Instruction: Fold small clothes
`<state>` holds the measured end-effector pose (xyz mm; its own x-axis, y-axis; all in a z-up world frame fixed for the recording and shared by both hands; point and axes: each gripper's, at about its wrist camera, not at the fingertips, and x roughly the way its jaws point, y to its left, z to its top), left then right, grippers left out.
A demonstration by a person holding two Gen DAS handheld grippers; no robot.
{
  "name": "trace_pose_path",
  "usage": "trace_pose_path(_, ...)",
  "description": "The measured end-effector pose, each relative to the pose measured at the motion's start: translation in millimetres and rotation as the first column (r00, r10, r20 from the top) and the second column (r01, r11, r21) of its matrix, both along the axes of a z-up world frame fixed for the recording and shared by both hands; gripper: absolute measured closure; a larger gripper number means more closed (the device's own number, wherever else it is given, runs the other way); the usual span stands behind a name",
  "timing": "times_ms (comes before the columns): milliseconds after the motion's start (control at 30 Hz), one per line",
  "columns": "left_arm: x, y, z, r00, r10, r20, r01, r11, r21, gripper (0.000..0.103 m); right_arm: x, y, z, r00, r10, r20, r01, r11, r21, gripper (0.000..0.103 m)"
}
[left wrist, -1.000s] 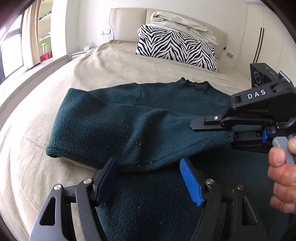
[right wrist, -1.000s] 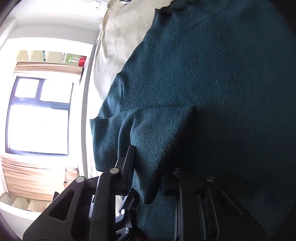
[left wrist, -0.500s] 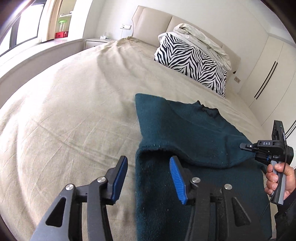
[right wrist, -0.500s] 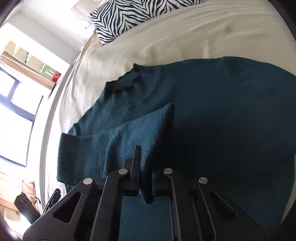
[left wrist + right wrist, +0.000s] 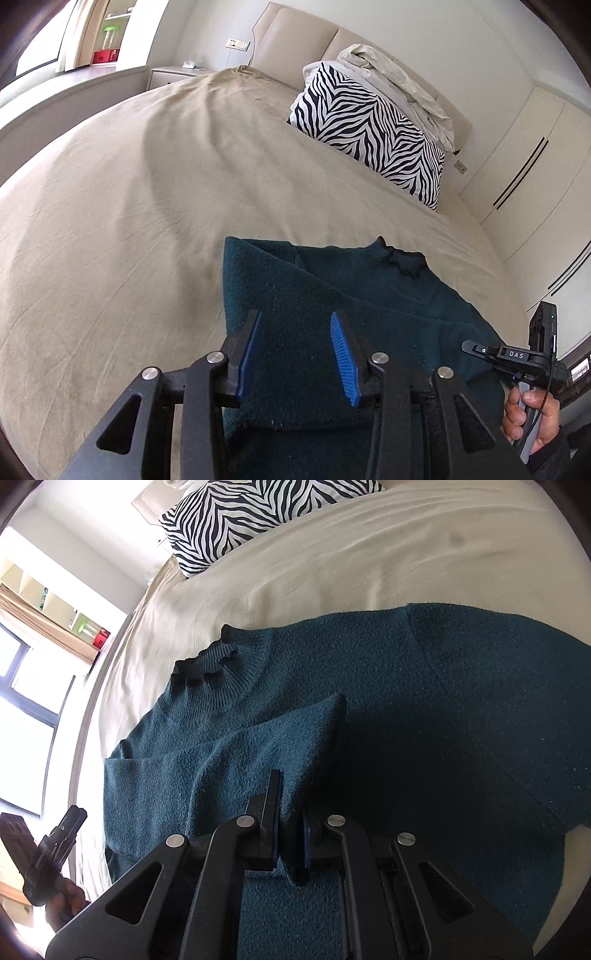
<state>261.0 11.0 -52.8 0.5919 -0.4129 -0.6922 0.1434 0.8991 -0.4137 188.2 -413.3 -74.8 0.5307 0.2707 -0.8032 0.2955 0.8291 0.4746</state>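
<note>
On the bed (image 5: 110, 192), right gripper (image 5: 291, 834) jaws pinch the sweater (image 5: 424, 720) sleeve; left gripper (image 5: 295, 354) jaws, just narrowing, straddle its fabric.

I see the dark green knitted sweater (image 5: 424, 709) lying flat on the beige-sheeted bed (image 5: 122, 206), its ribbed collar (image 5: 229, 664) toward the headboard. One sleeve (image 5: 236, 760) lies folded across its body. Behind it, the zebra-striped pillow (image 5: 369, 129) leans at the bed's head, with a crumpled pale blanket (image 5: 399, 77) on top.
</note>
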Motion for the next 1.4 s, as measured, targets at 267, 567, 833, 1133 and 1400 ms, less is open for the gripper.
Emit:
trace_pose_path(267,33.8,6.0,-44.9,0.998,-0.018,-0.064,0.021,0.999,0.047,0.080,1.7,-24.7,-12.6,0.998,-0.053,-0.023,0.055,0.995,0.088,0.087)
trace_pose_path(567,45.6,-1.0,-11.0,1.000,-0.019,0.002,0.019,0.999,0.042,0.071,-23.5,-24.9,26.3,0.979,-0.106,0.175,0.072,0.979,0.190,0.051)
trace_pose_path(833,30.4,-13.7,-38.2,0.999,-0.054,0.007,0.052,0.978,0.202,0.071,-5.9,0.9,-24.2,0.992,-0.026,0.126,-0.014,0.952,0.305,0.054)
trace_pose_path(1133,-28.4,-6.4,-13.9,0.999,-0.012,0.036,0.004,0.973,0.229,0.056,-92.4,-53.5,-7.8,0.969,-0.213,0.127,0.180,0.957,0.229,0.053)
trace_pose_path(1400,-75.3,-50.8,9.8,0.994,-0.109,0.030,0.107,0.992,0.068,0.036,-283.3,-183.6,-23.4,0.700,-0.708,0.098,0.643,0.684,0.344,0.053)
